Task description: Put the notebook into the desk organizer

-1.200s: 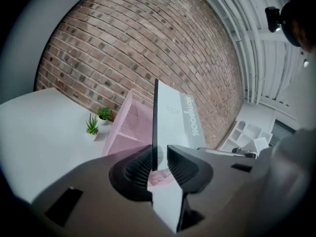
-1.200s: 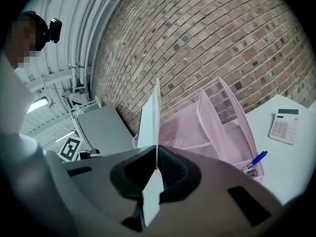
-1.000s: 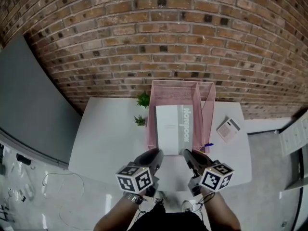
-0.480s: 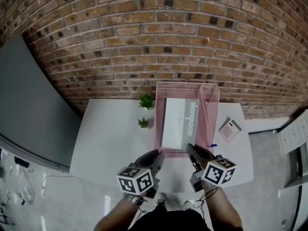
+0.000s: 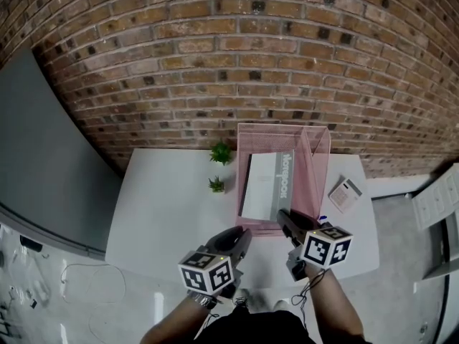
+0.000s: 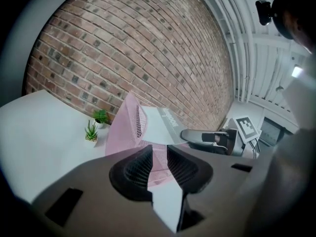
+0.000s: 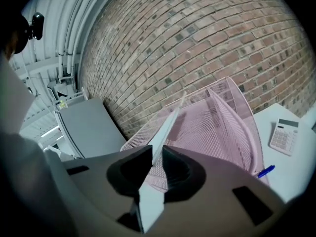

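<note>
White, grey-spined notebook (image 5: pixel 267 185) resting inside pink wire-mesh desk organizer (image 5: pixel 316 169).
At the organizer's near rim, the right gripper (image 5: pixel 284 216) has just had its jaws opened around the notebook's edge, which is left unclamped; the jaws of the left gripper (image 5: pixel 245 233) are set apart, empty.

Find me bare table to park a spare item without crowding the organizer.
Best: the table's left half, from its left edge to the two small plants, is bare. Tight: the right side, where the calculator and blue pen lie beside the pink organizer, which holds the notebook.
</note>
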### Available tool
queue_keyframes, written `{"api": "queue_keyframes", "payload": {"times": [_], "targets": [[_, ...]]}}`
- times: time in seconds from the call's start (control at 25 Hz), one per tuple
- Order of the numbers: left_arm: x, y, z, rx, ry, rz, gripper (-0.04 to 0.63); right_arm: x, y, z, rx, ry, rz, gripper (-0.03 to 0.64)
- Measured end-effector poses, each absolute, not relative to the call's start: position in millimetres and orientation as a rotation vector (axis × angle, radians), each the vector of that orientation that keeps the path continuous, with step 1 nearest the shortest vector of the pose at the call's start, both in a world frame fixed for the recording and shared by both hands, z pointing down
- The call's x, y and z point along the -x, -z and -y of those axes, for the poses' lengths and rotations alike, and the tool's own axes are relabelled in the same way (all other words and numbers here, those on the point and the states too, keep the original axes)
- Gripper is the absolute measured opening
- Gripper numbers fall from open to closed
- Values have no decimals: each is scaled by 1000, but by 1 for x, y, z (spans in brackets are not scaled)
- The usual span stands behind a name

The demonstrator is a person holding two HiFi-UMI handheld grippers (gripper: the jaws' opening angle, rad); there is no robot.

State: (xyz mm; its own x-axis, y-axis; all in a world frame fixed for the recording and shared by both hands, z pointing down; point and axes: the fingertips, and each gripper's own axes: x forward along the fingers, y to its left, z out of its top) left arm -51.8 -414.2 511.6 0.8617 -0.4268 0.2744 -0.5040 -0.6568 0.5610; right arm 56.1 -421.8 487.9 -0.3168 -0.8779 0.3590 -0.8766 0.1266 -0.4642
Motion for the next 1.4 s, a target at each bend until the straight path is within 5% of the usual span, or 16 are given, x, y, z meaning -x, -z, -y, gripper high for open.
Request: {"api": "queue_keyframes", "payload": {"times": [0.32,1.4], "targets": [[39,-513,403,-2395,-172,600,80,-47,-498,427,1838,986,-2449,137],[-5,-502,427,-2631,-305,685,80,-45,-493,422,1623,1022,-2451,221]]}}
